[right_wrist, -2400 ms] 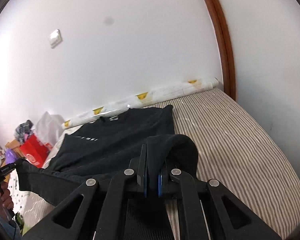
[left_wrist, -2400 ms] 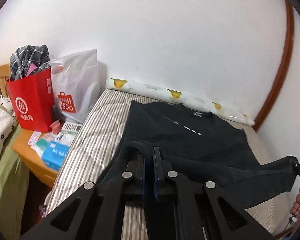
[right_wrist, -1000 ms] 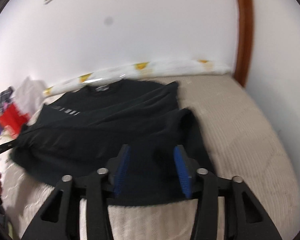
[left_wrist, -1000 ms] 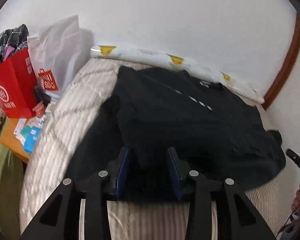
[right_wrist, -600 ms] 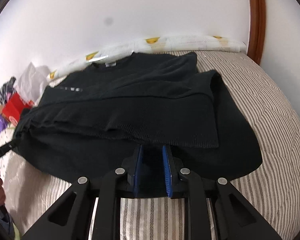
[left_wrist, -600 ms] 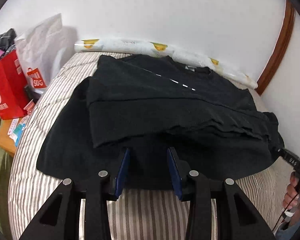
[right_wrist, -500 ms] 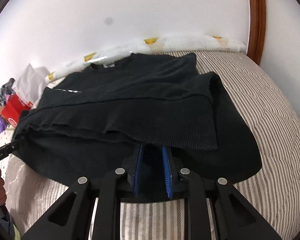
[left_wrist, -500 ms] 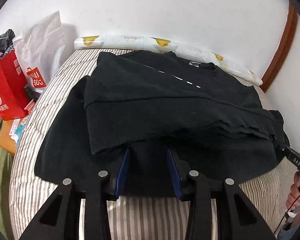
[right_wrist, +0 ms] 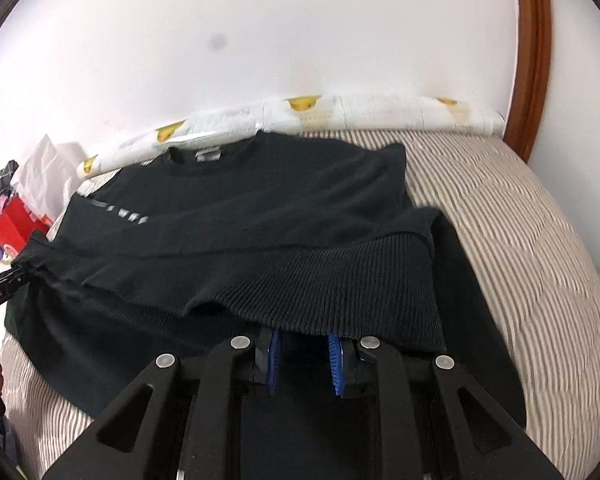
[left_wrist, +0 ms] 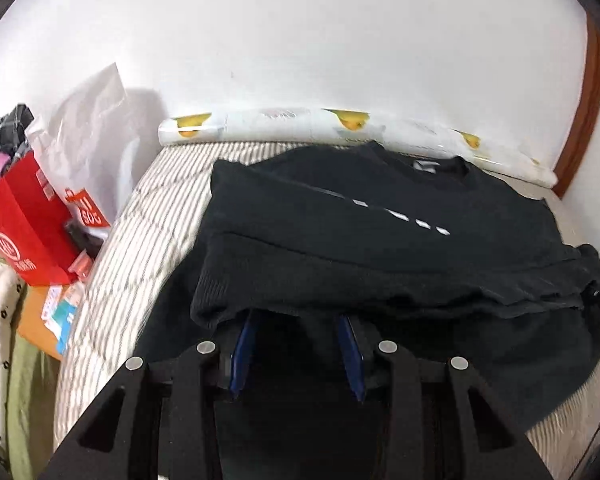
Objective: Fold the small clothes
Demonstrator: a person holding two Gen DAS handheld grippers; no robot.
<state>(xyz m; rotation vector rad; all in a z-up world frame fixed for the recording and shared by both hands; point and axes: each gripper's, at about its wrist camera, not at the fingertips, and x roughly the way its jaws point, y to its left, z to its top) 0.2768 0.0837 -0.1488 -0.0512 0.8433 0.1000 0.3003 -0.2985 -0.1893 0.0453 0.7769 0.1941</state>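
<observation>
A black sweater (left_wrist: 340, 240) lies on the striped bed (left_wrist: 156, 208), neck at the far side, its ribbed hem folded up over the body. It also shows in the right wrist view (right_wrist: 260, 220). My left gripper (left_wrist: 298, 320) is open, its blue pads under the hem's left end, the tips hidden by the cloth. My right gripper (right_wrist: 304, 338) is open, its pads at the ribbed hem's (right_wrist: 340, 280) right part, tips hidden by the hem. Whether cloth lies between either pair of pads is hidden.
A rolled white mat with yellow prints (left_wrist: 340, 124) lies along the white wall. A red bag (left_wrist: 24, 216) and a white bag (left_wrist: 88, 144) stand left of the bed on a wooden stand. A brown door frame (right_wrist: 528, 60) stands right.
Both grippers held the hem shut and carried it up over the body, then opened. In the last half second the right pads spread wider and both cameras moved closer under the hem.
</observation>
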